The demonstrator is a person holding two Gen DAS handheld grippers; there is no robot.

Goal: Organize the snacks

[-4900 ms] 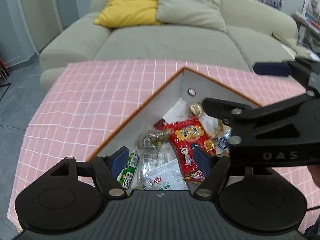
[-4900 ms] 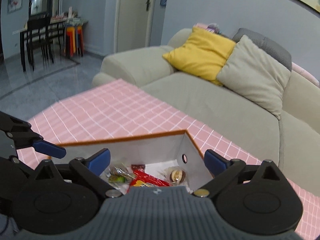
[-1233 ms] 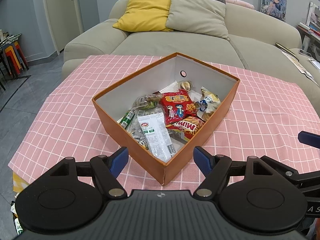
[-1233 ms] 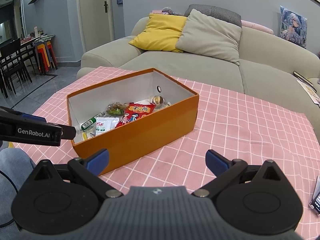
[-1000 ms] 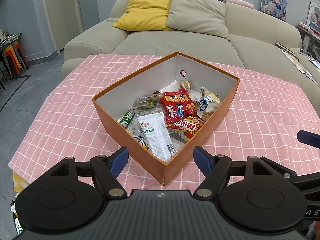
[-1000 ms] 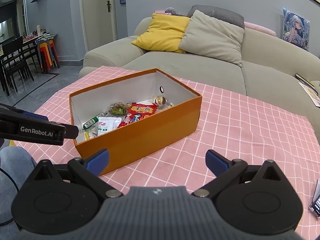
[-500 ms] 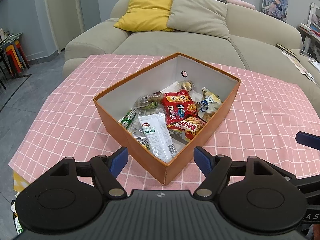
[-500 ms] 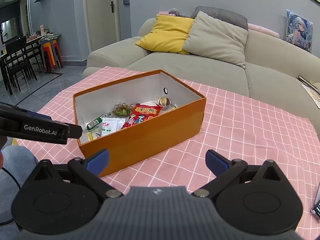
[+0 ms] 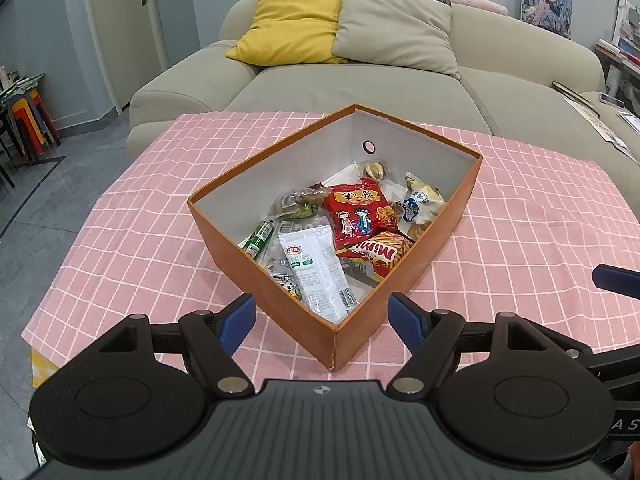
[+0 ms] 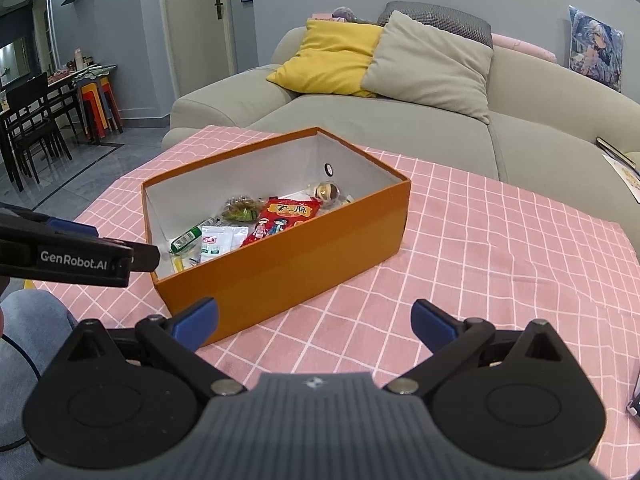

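Pink-checked counter (image 9: pixel 120 240) carries the orange box (image 9: pixel 436 240) at 12 o'clock, snacks (image 9: pixel 356 212) gathered inside. Both tongs, left (image 9: pixel 322 316) and right (image 10: pixel 314 318), have drawn back, spread empty; sorting looks finished.

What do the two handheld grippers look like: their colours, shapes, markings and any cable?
Both the left gripper and the right gripper are matte black, with two round discs, a ribbed grey centre and blue fingertips. The left one's side reads "GenRobot.AI" in white. A thin dark cable runs beside grey trousers.
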